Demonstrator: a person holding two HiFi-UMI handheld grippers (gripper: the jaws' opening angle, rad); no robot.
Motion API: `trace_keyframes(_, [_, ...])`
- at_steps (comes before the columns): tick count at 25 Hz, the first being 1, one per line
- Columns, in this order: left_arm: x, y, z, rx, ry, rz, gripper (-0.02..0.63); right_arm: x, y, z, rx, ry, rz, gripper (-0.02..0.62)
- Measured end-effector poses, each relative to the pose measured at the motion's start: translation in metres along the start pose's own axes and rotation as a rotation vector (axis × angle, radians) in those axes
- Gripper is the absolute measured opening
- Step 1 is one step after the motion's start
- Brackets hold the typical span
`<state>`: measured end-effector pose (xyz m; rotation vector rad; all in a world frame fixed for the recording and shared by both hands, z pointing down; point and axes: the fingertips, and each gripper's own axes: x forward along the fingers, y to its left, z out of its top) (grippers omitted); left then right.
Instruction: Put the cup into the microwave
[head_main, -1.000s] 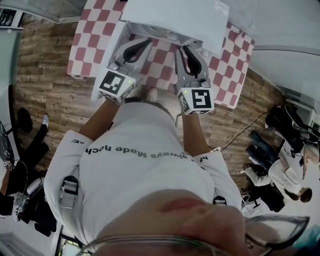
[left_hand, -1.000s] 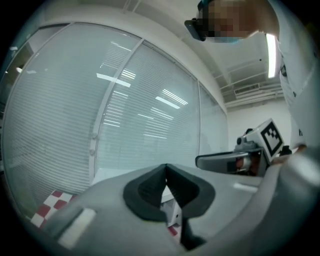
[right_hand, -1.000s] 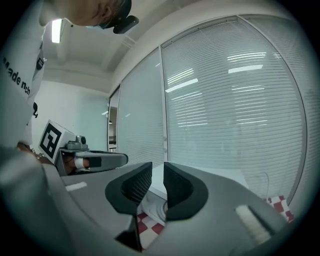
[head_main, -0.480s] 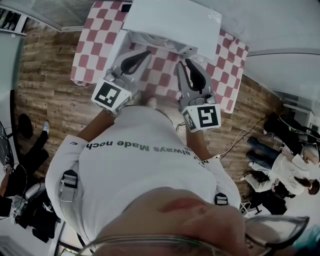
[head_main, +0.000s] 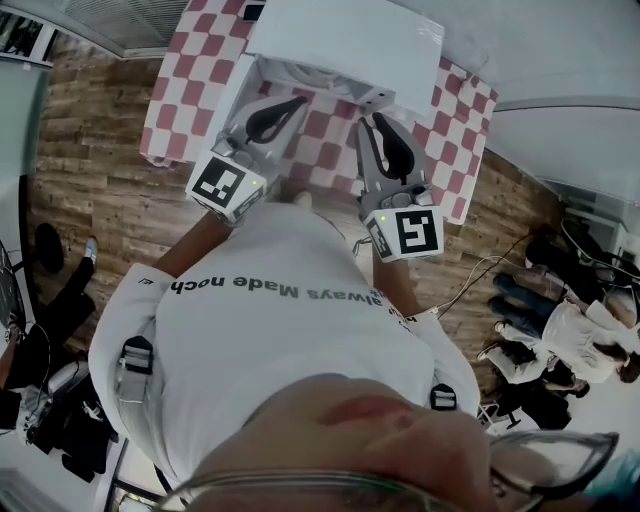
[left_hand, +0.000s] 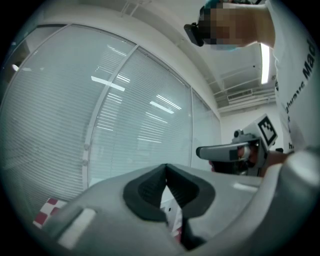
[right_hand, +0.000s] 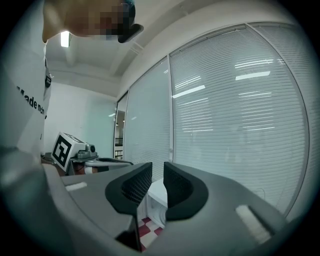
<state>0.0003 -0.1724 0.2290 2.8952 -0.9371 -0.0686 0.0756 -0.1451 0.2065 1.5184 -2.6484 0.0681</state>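
You hold both grippers over the checked table, pointing toward the white microwave at its far side. Your left gripper has its jaws pressed together at the tips, with nothing between them. Your right gripper has its jaws a narrow slit apart and empty; the microwave shows through the gap. I cannot tell where the cup is.
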Motion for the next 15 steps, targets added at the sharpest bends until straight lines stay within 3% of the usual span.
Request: trace_keyframes(15, [0.0019,-0.0024,0.0063,0.011,-0.014,0.008,0.005,-0.0045,-0.0035,0.0006,0.0,-0.007,0.002,0.072])
